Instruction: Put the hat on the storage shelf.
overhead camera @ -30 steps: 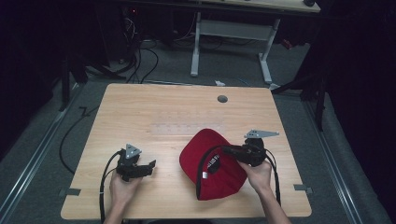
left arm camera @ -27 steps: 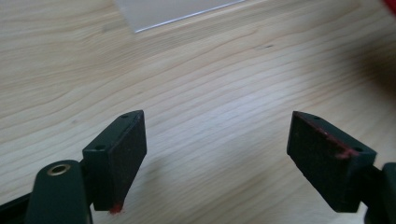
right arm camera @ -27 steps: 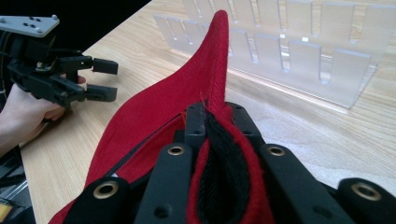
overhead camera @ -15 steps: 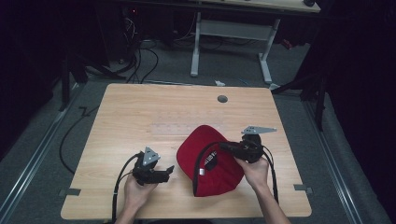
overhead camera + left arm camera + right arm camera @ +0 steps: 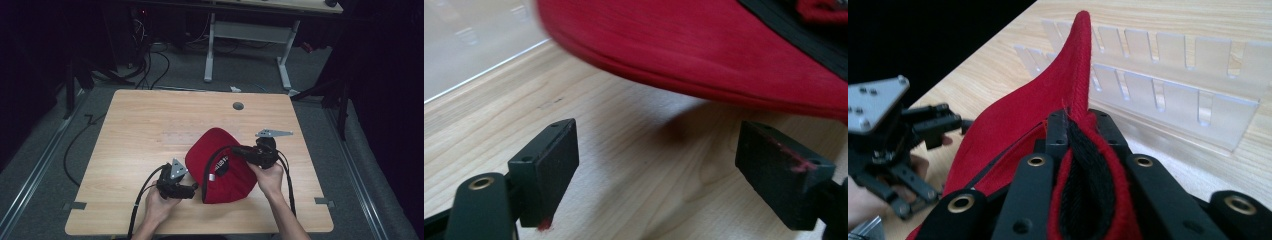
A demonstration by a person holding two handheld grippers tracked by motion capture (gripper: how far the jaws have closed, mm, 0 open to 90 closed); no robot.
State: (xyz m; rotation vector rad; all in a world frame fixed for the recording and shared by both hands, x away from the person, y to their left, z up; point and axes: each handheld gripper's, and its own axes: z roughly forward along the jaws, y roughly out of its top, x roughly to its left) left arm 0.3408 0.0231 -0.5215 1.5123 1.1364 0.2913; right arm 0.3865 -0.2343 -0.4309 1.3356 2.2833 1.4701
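A: How is the right gripper set?

B: Its jaws are clenched on the rim of the red cap, the black inner band and red cloth pinched between them.

A: And the left gripper?

B: Jaws spread wide, nothing between them but bare wooden table. The cap's edge hangs just beyond and above their tips, apart from both pads.

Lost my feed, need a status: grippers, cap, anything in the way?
Right gripper shut on red cap rim, lifting that edge. Left gripper open, beside cap, not touching. Clear slotted rack beyond cap; nothing between left gripper and cap.
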